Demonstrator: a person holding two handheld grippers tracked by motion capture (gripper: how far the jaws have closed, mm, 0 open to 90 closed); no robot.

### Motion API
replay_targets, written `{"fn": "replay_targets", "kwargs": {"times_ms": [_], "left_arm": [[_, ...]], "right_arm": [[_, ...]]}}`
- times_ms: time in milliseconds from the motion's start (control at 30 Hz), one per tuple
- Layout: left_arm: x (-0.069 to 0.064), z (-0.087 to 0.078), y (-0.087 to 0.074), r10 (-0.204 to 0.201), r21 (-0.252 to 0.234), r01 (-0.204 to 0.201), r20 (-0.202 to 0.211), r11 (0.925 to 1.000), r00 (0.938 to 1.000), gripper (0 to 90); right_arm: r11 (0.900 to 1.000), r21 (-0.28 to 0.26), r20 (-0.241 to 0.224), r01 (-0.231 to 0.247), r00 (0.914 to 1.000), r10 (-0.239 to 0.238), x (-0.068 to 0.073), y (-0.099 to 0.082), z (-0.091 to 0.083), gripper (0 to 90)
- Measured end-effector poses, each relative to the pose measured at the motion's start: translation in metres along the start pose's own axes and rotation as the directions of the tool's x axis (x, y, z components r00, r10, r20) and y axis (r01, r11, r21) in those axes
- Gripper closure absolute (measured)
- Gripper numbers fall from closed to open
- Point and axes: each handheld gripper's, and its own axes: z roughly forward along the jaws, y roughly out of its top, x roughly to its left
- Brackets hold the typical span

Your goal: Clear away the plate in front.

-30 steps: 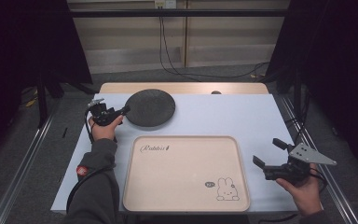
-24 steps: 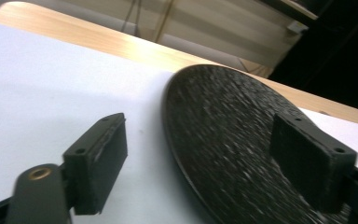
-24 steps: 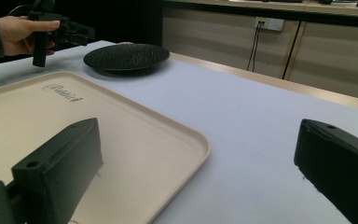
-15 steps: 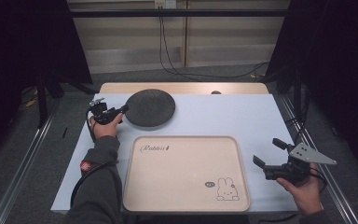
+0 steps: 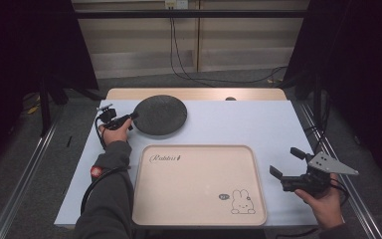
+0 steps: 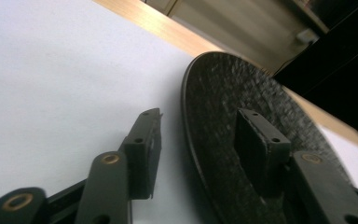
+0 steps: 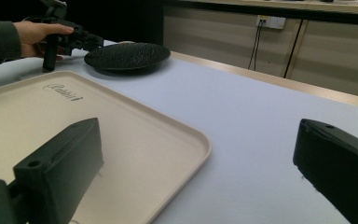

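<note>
The left gripper [image 5: 129, 118] straddles the dark plate's [image 5: 160, 114] nine-o'clock rim, its fingers [image 6: 145, 149] just closing, not yet clamped; the right gripper's [image 5: 291, 162] fingers gape apart.

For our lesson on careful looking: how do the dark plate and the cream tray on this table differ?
The plate is round, near-black and rough-textured; the tray is rectangular, cream, smooth and printed with a rabbit. The plate is smaller and lies farther back. The left gripper straddles the plate's rim; nothing touches the tray. Both lie flat and empty on the table.
</note>
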Motion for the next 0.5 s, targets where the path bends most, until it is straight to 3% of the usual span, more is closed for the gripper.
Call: {"fn": "replay_targets", "kwargs": {"times_ms": [33, 67, 100, 333, 400, 500], "left_arm": [[-0.001, 0.001, 0.000, -0.011, 0.010, 0.011, -0.017, 0.9999, 0.9998, 51.2], [-0.001, 0.002, -0.001, 0.003, 0.008, -0.003, -0.007, 1.0000, 1.0000, 50.9], [-0.003, 0.003, -0.001, -0.022, 0.003, 0.022, -0.003, 0.9997, 0.9997, 50.8], [-0.005, 0.008, -0.002, -0.028, 0.043, 0.030, -0.031, 0.9986, 0.9991, 55.3], [-0.004, 0.009, -0.004, -0.080, 0.036, 0.081, -0.016, 0.9961, 0.9966, 60.1], [-0.007, 0.014, -0.007, -0.104, 0.022, 0.104, -0.007, 0.9943, 0.9945, 62.2]], "right_arm": [[1.0000, 0.001, -0.004, 0.001, 1.0000, -0.001, 0.000, 0.000, 0.000, 0.9], [1.0000, 0.001, -0.006, 0.000, 1.0000, 0.000, 0.000, 0.000, 0.000, 1.0], [1.0000, 0.002, -0.008, 0.002, 1.0000, -0.002, 0.000, 0.000, 0.000, 0.9], [1.0000, 0.000, -0.001, 0.005, 1.0000, -0.005, 0.000, 0.000, -0.001, 1.0], [1.0000, 0.001, 0.001, 0.002, 1.0000, -0.002, 0.000, 0.000, -0.001, 1.0], [1.0000, 0.001, 0.001, 0.002, 1.0000, -0.002, 0.000, 0.000, -0.001, 1.1]]}}
